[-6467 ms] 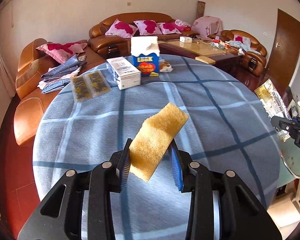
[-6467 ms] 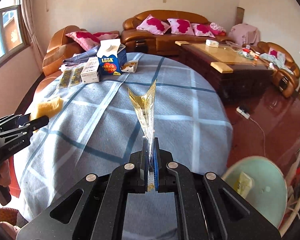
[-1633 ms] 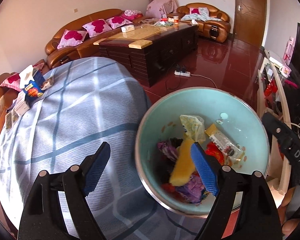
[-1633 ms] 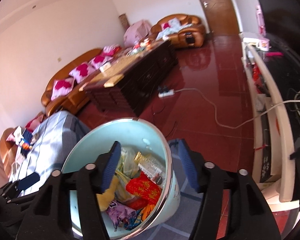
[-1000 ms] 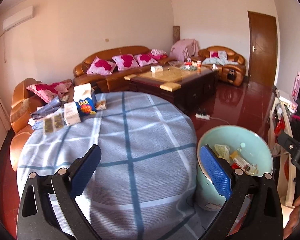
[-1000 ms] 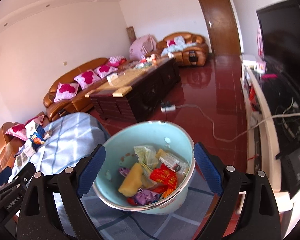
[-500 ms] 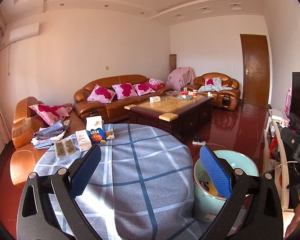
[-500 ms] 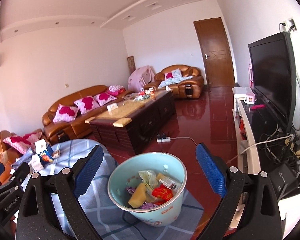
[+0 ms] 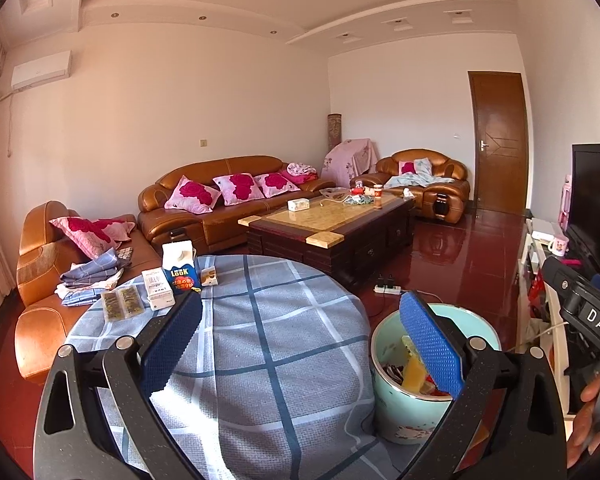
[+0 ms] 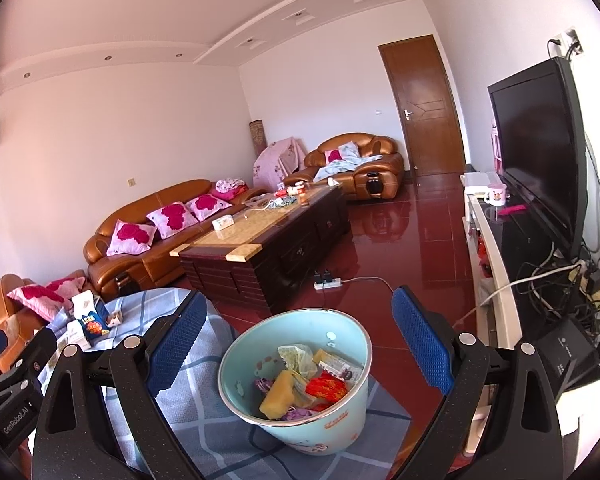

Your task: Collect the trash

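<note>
The pale green trash bin (image 10: 320,428) stands on the floor by the round table (image 9: 280,340), which has a blue plaid cloth. In the bin lie a yellow sponge (image 10: 278,396), a clear wrapper (image 10: 298,356) and a red wrapper (image 10: 326,390). My right gripper (image 10: 300,296) hangs open and empty, high above the bin. My left gripper (image 9: 300,300) is also open and empty, above the table's near edge, with the bin (image 9: 396,416) behind its right finger. A milk carton (image 9: 180,268), a white box (image 9: 158,290) and flat packets (image 9: 122,306) sit at the table's far left.
A dark coffee table (image 9: 332,220) and brown leather sofas (image 9: 220,204) fill the room behind. A TV (image 10: 540,152) on a white stand (image 10: 496,264) with tangled cables runs along the right. A power strip (image 10: 328,284) lies on the red floor.
Both grippers let go of the sponge and the wrapper into the bin, then rose and drew back from it. The bin now looks smaller and lower in both views.
</note>
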A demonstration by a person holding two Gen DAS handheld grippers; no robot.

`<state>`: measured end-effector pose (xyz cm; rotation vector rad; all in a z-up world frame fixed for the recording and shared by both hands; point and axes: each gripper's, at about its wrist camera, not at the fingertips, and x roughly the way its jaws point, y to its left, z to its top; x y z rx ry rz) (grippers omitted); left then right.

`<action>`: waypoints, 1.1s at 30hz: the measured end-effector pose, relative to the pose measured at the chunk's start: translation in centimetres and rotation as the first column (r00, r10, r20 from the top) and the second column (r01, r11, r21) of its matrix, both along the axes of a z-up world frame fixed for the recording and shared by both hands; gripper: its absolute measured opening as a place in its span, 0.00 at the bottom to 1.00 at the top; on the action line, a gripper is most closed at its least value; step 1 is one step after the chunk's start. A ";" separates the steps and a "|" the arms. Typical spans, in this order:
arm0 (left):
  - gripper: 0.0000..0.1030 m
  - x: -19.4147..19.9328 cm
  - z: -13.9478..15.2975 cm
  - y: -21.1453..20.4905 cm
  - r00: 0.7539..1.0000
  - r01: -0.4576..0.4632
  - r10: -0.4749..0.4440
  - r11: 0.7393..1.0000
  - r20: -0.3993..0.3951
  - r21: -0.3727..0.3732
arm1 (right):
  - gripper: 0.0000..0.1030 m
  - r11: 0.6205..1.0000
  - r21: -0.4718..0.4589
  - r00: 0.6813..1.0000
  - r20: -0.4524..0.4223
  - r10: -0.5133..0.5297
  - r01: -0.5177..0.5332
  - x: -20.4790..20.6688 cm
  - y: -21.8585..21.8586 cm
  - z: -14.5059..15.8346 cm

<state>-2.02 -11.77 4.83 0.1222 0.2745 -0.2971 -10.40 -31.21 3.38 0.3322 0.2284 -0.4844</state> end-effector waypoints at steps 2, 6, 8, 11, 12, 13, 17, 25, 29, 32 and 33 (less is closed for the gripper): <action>0.94 0.0 0.0 0.0 1.000 0.000 0.000 1.000 -0.001 -0.003 | 0.90 1.000 -0.001 1.000 0.002 0.003 -0.003 0.0 0.0 0.0; 0.94 0.0 0.0 -0.1 1.000 0.001 -0.001 1.000 -0.002 -0.001 | 0.90 1.000 -0.003 1.000 0.002 0.003 -0.003 -0.1 0.1 0.0; 0.94 -0.1 0.0 -0.1 1.000 0.001 -0.001 1.000 0.002 0.000 | 0.90 1.000 0.001 1.000 0.005 0.000 0.000 -0.1 0.2 0.0; 0.94 0.0 0.0 0.0 1.000 0.001 -0.001 1.000 -0.001 -0.004 | 0.90 1.000 0.002 1.000 0.000 0.002 -0.002 -0.1 0.2 0.0; 0.94 -0.1 0.1 0.0 1.000 0.001 -0.001 1.000 -0.002 -0.006 | 0.90 1.000 0.002 1.000 0.000 0.002 -0.002 -0.1 0.2 0.0; 0.94 0.0 0.1 -0.1 1.000 0.001 -0.001 1.000 -0.004 -0.006 | 0.90 1.000 0.001 1.000 -0.001 0.001 -0.001 -0.1 0.3 0.0; 0.94 0.0 0.3 -0.2 1.000 0.002 -0.002 1.000 -0.009 -0.004 | 0.90 1.000 0.003 1.000 -0.005 0.003 -0.003 0.0 0.2 0.0; 0.94 0.1 0.3 -0.2 1.000 -0.004 0.004 1.000 -0.013 -0.008 | 0.90 1.000 0.006 1.000 -0.005 0.001 -0.001 0.1 0.0 -0.2; 0.94 0.1 0.3 -0.1 1.000 -0.006 0.006 1.000 -0.012 -0.008 | 0.90 1.000 0.005 1.000 -0.007 0.002 -0.002 0.2 0.0 -0.2; 0.94 0.1 0.3 -0.1 1.000 -0.006 0.006 1.000 -0.012 -0.005 | 0.90 1.000 0.009 1.000 -0.007 0.004 -0.004 0.1 -0.1 -0.3; 0.94 0.1 0.3 -0.1 1.000 -0.007 0.007 1.000 -0.013 -0.006 | 0.90 1.000 0.008 1.000 -0.008 0.004 -0.004 0.1 -0.1 -0.3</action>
